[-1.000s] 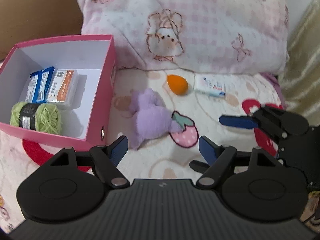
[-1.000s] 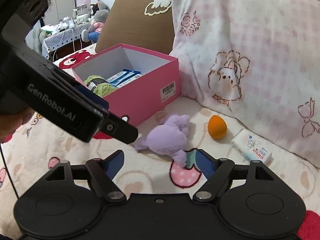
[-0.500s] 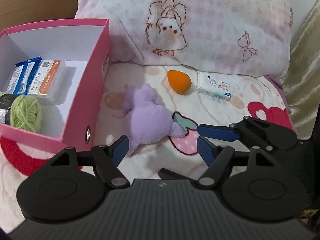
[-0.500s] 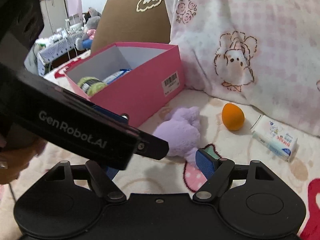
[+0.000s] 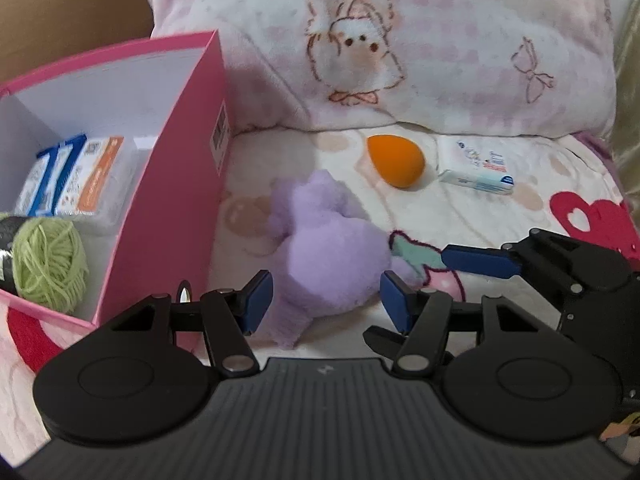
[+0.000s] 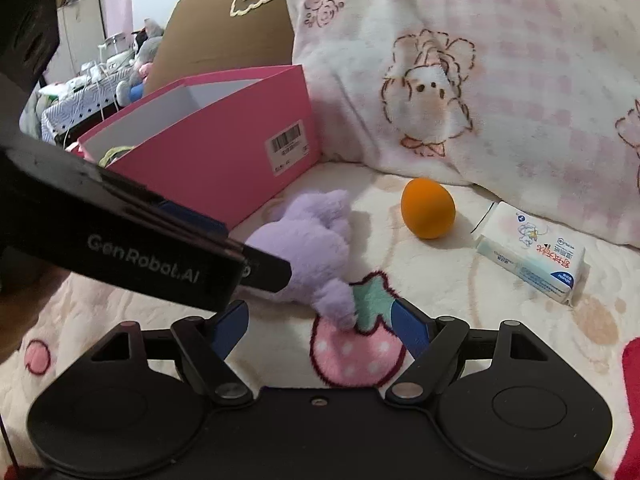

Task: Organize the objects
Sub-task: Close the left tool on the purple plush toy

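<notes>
Left fingers [image 5: 258, 300] wide open, empty, straddling purple plush [image 5: 328, 252] | close mid-body, lift into pink box [image 5: 176, 216] | right gripper [image 6: 320, 326] open, empty

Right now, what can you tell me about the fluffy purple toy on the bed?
The purple plush toy is soft and fuzzy, pale lilac all over, with stubby limbs; no face shows. It lies flat on the patterned blanket right beside the pink box, one end over a strawberry print. The open left gripper has a finger on each side of it, not yet squeezing. The orange sponge sits apart behind it.
</notes>
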Motion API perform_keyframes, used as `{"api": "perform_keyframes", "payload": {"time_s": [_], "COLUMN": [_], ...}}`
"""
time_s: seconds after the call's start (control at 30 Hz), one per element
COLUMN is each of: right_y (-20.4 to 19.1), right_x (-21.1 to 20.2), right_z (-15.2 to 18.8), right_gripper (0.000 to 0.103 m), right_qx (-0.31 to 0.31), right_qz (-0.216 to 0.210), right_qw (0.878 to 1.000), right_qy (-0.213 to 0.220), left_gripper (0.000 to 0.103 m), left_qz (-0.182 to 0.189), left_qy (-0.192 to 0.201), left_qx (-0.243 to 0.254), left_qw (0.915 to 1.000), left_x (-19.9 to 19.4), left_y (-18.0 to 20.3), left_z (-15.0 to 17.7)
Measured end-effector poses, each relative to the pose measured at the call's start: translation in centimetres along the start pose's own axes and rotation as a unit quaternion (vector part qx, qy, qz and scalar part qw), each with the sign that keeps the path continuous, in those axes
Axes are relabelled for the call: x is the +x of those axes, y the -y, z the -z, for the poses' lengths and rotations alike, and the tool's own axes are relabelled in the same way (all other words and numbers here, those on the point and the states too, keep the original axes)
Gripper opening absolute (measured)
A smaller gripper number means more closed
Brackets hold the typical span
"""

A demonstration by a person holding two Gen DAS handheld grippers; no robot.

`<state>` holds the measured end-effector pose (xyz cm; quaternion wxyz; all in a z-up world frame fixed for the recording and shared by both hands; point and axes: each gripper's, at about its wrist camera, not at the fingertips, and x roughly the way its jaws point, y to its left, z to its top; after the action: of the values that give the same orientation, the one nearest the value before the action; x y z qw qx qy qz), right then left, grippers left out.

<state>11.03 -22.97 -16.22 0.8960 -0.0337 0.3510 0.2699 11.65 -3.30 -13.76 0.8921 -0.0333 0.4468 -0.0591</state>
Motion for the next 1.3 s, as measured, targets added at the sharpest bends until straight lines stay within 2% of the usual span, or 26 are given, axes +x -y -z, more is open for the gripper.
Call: {"api": "perform_keyframes", "payload": {"time_s": [0.27, 0.33, 0.5, 0.67, 0.97, 1.0, 1.03, 1.3], "right_y": [0.1, 0.0, 0.2, 0.0, -0.3, -0.5, -0.7, -0.7], "right_x": [0.6, 0.8, 1.4, 1.7, 2.0, 1.9, 1.9, 1.5], "right_z": [1.0, 1.1, 0.8, 1.0, 0.7, 0.7, 0.7, 0.7], "right_gripper": [0.082, 0.082, 0.082, 0.082, 0.071, 0.065, 0.064, 0.064], "right_qx": [0.011, 0.001, 0.008, -0.015, -0.023, -0.027, -0.030, -0.026], "right_qz": [0.007, 0.020, 0.030, 0.031, 0.034, 0.027, 0.018, 0.020], "right_qw": [1.000, 1.000, 0.999, 0.999, 0.999, 0.999, 0.999, 0.999], "right_qy": [-0.006, -0.005, 0.010, 0.013, 0.015, 0.017, 0.017, 0.018], "left_gripper": [0.059, 0.059, 0.060, 0.055, 0.048, 0.047, 0.046, 0.045], "left_qz": [0.012, 0.015, 0.026, 0.051, 0.053, 0.057, 0.064, 0.066], "left_qy": [-0.027, -0.034, -0.030, -0.036, -0.031, -0.031, -0.032, -0.033], "left_qx": [-0.019, -0.022, -0.022, -0.033, -0.025, -0.027, -0.032, -0.036], "left_qw": [0.9994, 0.9991, 0.9990, 0.9975, 0.9978, 0.9976, 0.9970, 0.9966], "left_x": [1.9, 2.4, 2.6, 3.0, 3.1, 3.1, 3.0, 2.9], "left_y": [-0.7, -0.7, -1.1, -1.6, -1.2, -1.3, -1.4, -0.8], "left_z": [-0.1, -0.1, 0.1, 0.2, 0.4, 0.4, 0.4, 0.5]}}
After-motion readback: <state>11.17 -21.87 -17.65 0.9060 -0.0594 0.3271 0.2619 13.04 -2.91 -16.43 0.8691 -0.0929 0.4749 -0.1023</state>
